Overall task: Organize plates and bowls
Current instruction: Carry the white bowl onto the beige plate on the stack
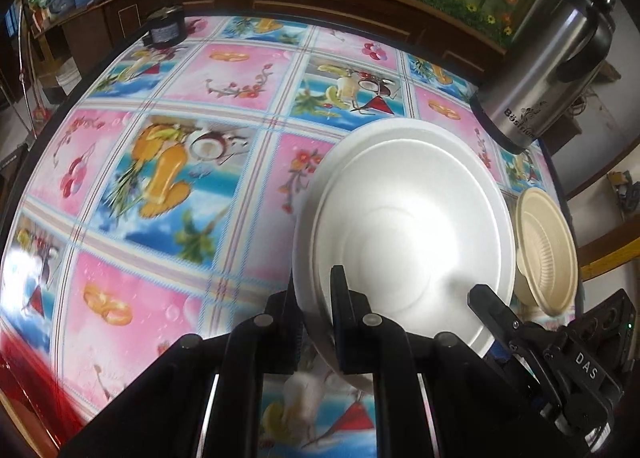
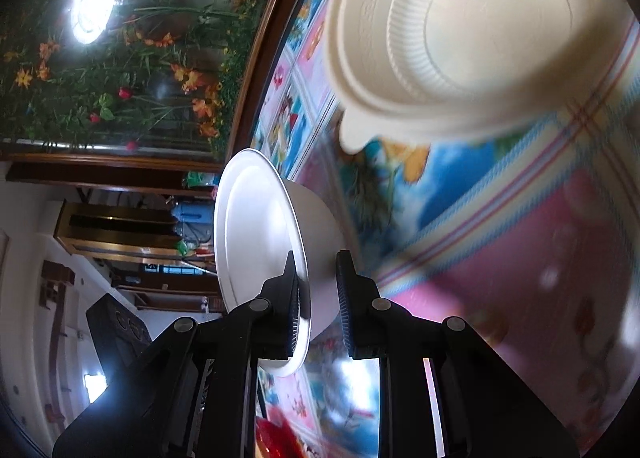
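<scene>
Under everything we have the table [image 1: 168, 194], covered by a bright cloth of pink and blue fruit-and-flower squares, with a wooden sideboard and a flowered panel behind its far edge. Next in size, we see a steel thermos jug [image 1: 552, 70] with a black handle standing at the table's far right corner. Just in front of it is the white foam bowl [image 1: 404, 226], tipped up on edge above the cloth so that its hollow faces the left wrist camera. We hold it from two sides: our left gripper [image 1: 316, 298] is clenched on the near rim, one finger inside the bowl and one outside, and our right gripper [image 2: 318, 290] is clamped on the rim at the bowl's right side, its black tip showing in the left view over the bowl's lower right edge. To the right of the white bowl, close beside it, is the smaller cream ribbed bowl [image 1: 548, 250], which looks stacked on another of its kind. Smallest, a dark round canister [image 1: 164, 28] sits at the table's far left edge.
</scene>
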The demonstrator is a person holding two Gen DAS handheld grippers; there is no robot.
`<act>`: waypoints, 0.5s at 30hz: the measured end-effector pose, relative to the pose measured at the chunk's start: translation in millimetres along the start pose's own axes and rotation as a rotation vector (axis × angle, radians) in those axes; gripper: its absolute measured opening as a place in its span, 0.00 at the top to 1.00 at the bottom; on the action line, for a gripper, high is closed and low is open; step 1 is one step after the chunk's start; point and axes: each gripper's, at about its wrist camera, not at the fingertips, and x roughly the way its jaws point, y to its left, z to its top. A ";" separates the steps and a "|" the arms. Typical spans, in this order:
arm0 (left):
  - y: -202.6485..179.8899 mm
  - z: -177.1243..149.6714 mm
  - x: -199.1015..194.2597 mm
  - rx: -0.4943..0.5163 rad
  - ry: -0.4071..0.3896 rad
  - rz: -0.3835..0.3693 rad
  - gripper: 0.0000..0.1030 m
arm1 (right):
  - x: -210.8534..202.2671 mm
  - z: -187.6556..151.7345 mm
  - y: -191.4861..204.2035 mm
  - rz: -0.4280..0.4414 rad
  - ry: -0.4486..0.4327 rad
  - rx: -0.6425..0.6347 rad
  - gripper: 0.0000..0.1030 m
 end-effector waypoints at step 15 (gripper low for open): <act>55.3 -83.8 -78.0 -0.060 -0.147 -0.038 0.90 | -41.4 -97.7 28.6 0.009 0.019 -0.201 0.83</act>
